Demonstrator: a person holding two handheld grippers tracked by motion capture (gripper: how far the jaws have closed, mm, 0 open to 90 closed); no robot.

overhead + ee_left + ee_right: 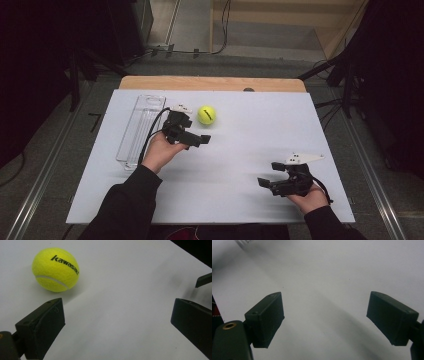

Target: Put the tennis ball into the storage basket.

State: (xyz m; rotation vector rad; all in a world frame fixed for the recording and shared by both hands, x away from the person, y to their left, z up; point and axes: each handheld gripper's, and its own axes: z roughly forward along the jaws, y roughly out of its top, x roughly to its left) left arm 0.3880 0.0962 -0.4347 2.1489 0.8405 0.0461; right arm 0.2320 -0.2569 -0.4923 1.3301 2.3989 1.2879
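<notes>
A yellow-green tennis ball (206, 114) printed "Kawasaki" lies on the white board, toward the back left of centre. My left gripper (195, 131) is just in front of it, open and empty, jaws pointing right. In the left gripper view the ball (55, 269) sits beyond the left jaw, outside the gap of the left gripper (117, 315). My right gripper (269, 174) rests near the front right, open, jaws pointing left. Between the jaws of the right gripper (324, 315) there is bare white board.
A long clear plastic tray (141, 130) lies along the left side of the white board (235, 195), beside my left hand. The wooden table edge (210, 82) shows behind the board. A tip of the other gripper (203, 280) shows far off.
</notes>
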